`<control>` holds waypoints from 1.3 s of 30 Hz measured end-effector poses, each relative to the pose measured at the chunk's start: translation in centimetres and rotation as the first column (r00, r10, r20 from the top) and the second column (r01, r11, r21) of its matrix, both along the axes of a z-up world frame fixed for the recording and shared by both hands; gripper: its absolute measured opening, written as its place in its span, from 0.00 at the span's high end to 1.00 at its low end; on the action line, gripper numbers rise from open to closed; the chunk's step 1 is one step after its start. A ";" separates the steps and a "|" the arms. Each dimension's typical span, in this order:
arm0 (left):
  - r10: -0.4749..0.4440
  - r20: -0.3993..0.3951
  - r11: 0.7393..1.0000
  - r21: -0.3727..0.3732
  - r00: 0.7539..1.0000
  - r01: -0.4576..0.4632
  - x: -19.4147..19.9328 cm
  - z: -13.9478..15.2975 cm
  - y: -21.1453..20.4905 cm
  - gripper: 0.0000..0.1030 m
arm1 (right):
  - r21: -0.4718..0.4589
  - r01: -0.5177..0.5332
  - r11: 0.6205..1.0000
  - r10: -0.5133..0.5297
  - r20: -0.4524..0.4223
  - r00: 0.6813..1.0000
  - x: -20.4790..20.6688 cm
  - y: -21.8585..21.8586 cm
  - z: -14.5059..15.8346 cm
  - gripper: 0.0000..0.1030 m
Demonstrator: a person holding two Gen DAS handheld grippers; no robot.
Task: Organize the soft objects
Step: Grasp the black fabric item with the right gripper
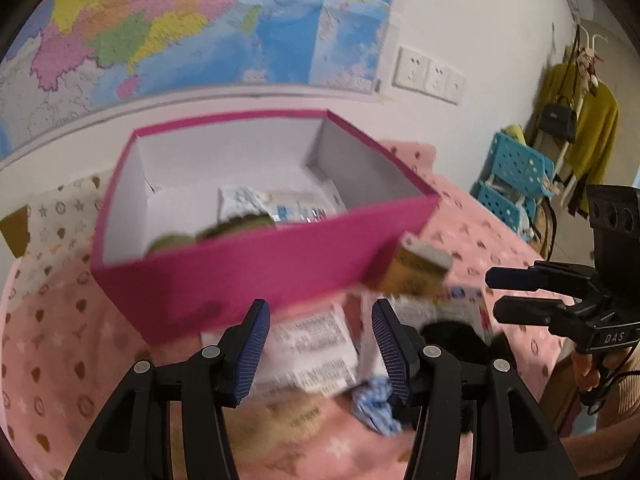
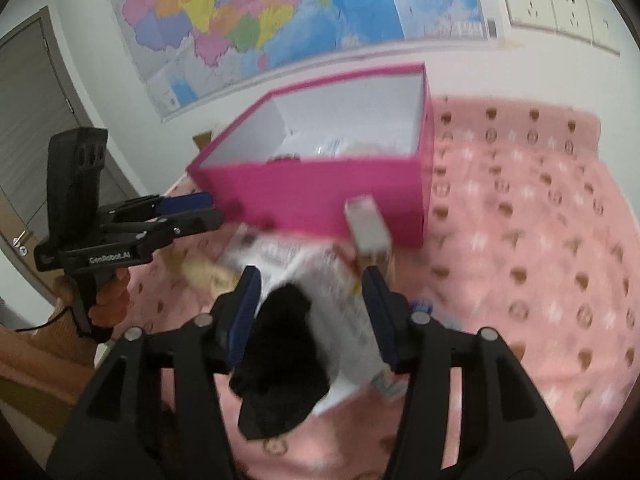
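Observation:
A magenta box (image 1: 256,264) with white inside stands on the pink patterned blanket (image 1: 60,360); it holds white-blue packets (image 1: 276,204) and something green (image 1: 176,240). It also shows in the right wrist view (image 2: 328,196). My left gripper (image 1: 318,344) is open and empty above white printed packets (image 1: 316,344) in front of the box. A blue-white cloth (image 1: 374,400) lies by its right finger. My right gripper (image 2: 312,316) is open over a black soft cloth (image 2: 280,360) lying on a white packet (image 2: 344,320). The right gripper appears in the left wrist view (image 1: 516,296).
A small yellow-white carton (image 1: 416,268) leans by the box's front right corner, also in the right wrist view (image 2: 368,228). A map (image 1: 160,24) and sockets (image 1: 428,74) are on the wall. Blue baskets (image 1: 516,176) and hanging clothes stand at the right.

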State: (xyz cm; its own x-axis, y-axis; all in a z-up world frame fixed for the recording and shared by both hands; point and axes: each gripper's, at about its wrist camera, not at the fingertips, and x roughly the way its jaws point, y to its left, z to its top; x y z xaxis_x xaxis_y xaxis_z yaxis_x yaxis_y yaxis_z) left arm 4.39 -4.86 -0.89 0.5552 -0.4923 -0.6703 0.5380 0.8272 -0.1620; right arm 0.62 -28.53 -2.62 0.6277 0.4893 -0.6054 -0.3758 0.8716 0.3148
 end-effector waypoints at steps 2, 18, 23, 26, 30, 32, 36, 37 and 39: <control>-0.011 -0.022 1.000 -0.005 1.000 0.011 -0.7 -0.7 -0.2 0.47 | 0.003 -0.014 1.000 0.014 -0.030 0.999 -0.8 0.3 -0.8 0.46; -0.035 -0.069 0.999 -0.015 0.997 0.034 -3.9 -2.8 0.0 0.47 | -0.088 -0.083 0.993 0.075 -0.088 0.993 -1.7 3.4 -3.4 0.47; -0.051 -0.078 0.999 -0.011 0.996 0.050 -4.6 -3.3 -0.1 0.47 | -0.093 -0.106 0.990 0.097 -0.097 0.991 -1.8 3.8 -3.8 0.75; -0.073 -0.079 0.997 -0.017 0.994 0.072 -5.2 -3.3 -0.2 0.47 | -0.060 -0.104 0.993 0.099 -0.077 0.992 -2.0 3.4 -3.2 0.79; -0.128 -0.098 0.992 -0.029 0.987 0.125 -5.7 -3.4 -0.9 0.47 | -0.022 -0.114 0.993 0.113 -0.050 0.992 -2.4 3.1 -2.1 0.83; -0.163 -0.104 0.987 -0.035 0.981 0.160 -6.0 -3.5 -1.4 0.47 | 0.002 -0.114 0.993 0.114 -0.037 0.993 -2.4 2.9 -1.5 0.84; -0.225 -0.125 0.973 -0.082 0.966 0.216 -6.4 -3.3 -1.9 0.47 | 0.051 -0.137 0.989 0.137 0.006 0.991 -2.5 2.8 0.3 0.85; -0.237 -0.128 0.969 -0.098 0.963 0.225 -6.4 -3.1 -1.9 0.47 | 0.051 -0.142 0.989 0.141 0.021 0.990 -2.5 2.9 0.9 0.85; -0.266 -0.125 0.960 -0.124 0.956 0.251 -6.5 -2.8 -2.1 0.47 | 0.066 -0.152 0.986 0.150 0.038 0.988 -2.3 3.0 1.6 0.86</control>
State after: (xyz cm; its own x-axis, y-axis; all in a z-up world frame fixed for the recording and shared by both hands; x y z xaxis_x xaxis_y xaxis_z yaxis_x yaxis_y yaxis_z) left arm -2.15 -6.91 -3.67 0.3042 -0.6786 -0.6686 0.6974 0.6367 -0.3290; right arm -1.63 -25.56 -1.06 0.5625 0.6198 -0.5472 -0.5126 0.7807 0.3573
